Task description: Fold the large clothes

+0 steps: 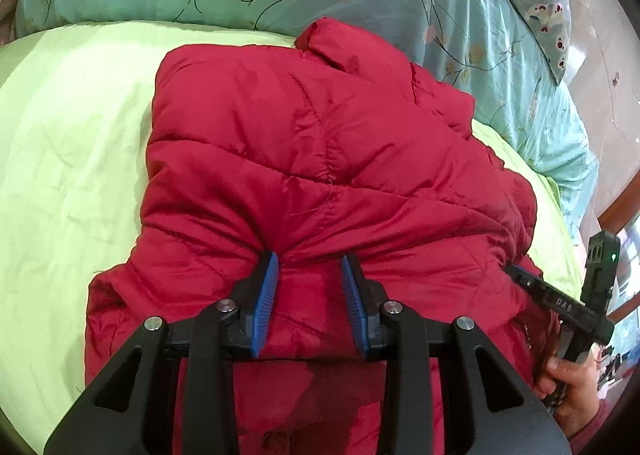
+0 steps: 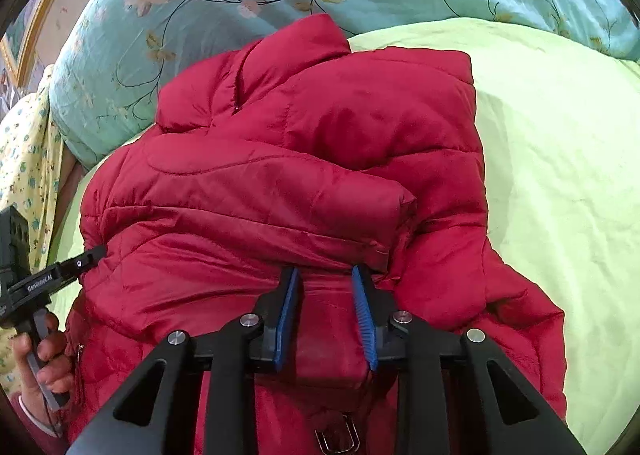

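Fold stage, near hem gathered. Your left gripper was clamped on a pinch of the red padded jacket, the cloth puckering between its blue pads. Your right gripper had jacket fabric between its narrowly parted jaws; whether the pads were pressing could not be told. The jacket lay ahead of both grippers on the green bedsheet, collar farthest away, one sleeve already laid across the body just beyond your right gripper. Judged next: with both grips secure, you would lift the near edge evenly and carry it forward toward the collar, keeping the sleeve tucked.
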The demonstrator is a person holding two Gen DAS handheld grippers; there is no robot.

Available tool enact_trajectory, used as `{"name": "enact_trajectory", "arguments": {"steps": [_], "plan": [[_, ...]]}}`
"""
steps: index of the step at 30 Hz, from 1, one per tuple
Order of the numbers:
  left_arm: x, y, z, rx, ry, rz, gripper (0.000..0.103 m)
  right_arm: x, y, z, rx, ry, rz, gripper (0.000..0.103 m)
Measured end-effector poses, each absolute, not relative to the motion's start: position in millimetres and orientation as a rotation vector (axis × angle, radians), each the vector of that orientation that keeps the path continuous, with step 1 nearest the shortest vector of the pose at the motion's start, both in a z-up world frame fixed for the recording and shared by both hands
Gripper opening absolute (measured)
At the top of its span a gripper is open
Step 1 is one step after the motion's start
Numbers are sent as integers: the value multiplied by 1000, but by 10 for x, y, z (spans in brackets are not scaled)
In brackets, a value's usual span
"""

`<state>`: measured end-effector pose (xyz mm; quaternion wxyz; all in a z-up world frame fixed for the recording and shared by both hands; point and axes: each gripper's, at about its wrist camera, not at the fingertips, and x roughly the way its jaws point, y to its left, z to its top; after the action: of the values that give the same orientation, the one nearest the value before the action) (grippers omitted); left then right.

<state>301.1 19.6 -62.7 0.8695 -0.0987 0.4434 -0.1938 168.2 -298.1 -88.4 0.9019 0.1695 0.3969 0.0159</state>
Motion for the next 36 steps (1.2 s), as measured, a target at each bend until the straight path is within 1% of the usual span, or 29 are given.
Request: {"name": "enact_trajectory", "arguments": {"steps": [5,8,11,12,15,17,19,21,30,35,36], "plan": [[2857,220,-458,-236,922,-376,32,1710,-3023,-908,378,829,49,27],[2576,263,-365,-223,894,-354,32,1714,-3039,-904,381,828,51,27],[2342,383,-388,-234,899,-326,32,1693,-3019,-869,373,823,48,28],[2280,438,-413,-246,905,-317,32,1691,-3025,-859,373,825,48,31],[2122,586,-456,-280,914,-306,32,1667,-2977,-796,353,832,34,32],[2020,649,-452,-281,914,-293,32,1623,-2944,-741,354,829,37,38],[1905,701,-424,-283,903,-288,32,1537,-2934,-682,380,814,50,48],[1795,738,-394,-286,899,-287,32,1450,-2924,-641,403,805,64,52],[1505,806,-378,-305,906,-273,32,1031,-2886,-608,441,793,90,53],[1388,872,-411,-312,920,-259,32,756,-2895,-653,484,813,111,56],[1359,893,-414,-312,922,-257,32,678,-2892,-643,490,812,119,59]]}}
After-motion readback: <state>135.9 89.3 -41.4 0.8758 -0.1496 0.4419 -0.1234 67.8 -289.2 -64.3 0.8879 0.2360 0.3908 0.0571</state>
